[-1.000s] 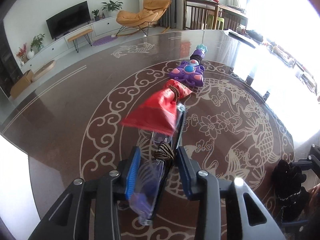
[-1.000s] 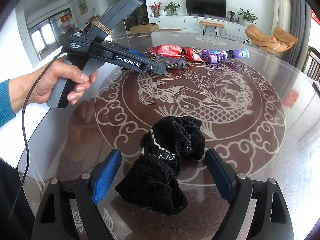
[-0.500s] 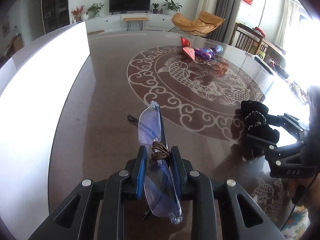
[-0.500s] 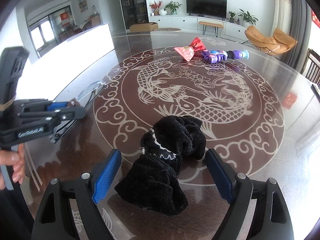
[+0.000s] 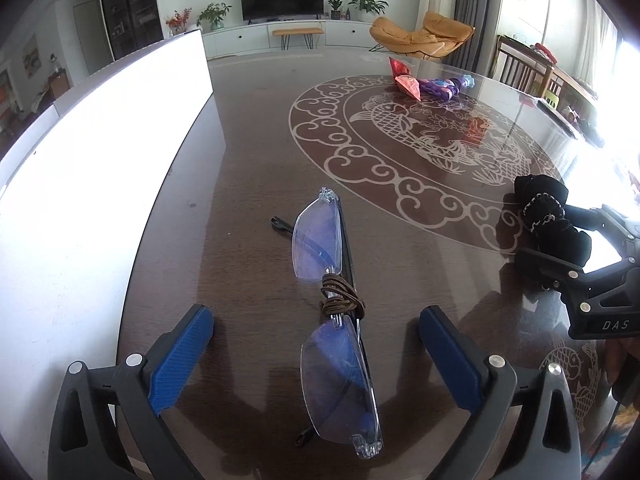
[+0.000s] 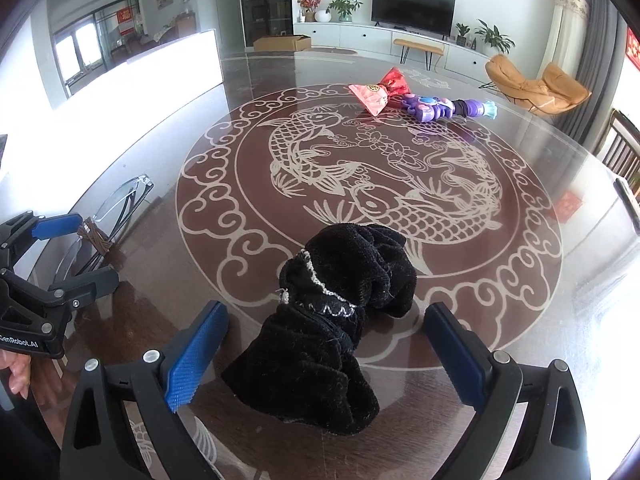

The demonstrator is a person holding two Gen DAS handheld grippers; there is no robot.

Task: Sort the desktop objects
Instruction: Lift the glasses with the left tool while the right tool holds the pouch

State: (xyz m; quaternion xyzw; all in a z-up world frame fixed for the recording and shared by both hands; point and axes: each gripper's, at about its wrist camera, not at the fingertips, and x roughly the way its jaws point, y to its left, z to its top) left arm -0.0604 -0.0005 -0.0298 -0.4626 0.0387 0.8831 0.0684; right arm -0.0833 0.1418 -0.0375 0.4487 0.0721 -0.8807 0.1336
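Observation:
A pair of rimless glasses [image 5: 332,304] with brown cord wound round the bridge lies on the dark table between the open blue fingers of my left gripper [image 5: 316,356]. The glasses also show in the right wrist view [image 6: 104,224], with the left gripper [image 6: 60,248] around them. A black velvet pouch [image 6: 332,320] lies between the open fingers of my right gripper [image 6: 324,356], untouched. It also shows in the left wrist view [image 5: 548,216]. A red packet [image 6: 376,92] and a purple toy [image 6: 440,108] lie at the table's far side.
The round table [image 6: 520,280] has a pale fish and cloud pattern under glass. A bright white panel [image 5: 80,184] runs along its left edge. A dark remote [image 6: 628,204] lies near the right rim. Chairs stand beyond.
My left gripper carried the glasses from beside the red packet to the near left of the table, set them down and opened. My right gripper and the pouch stayed still.

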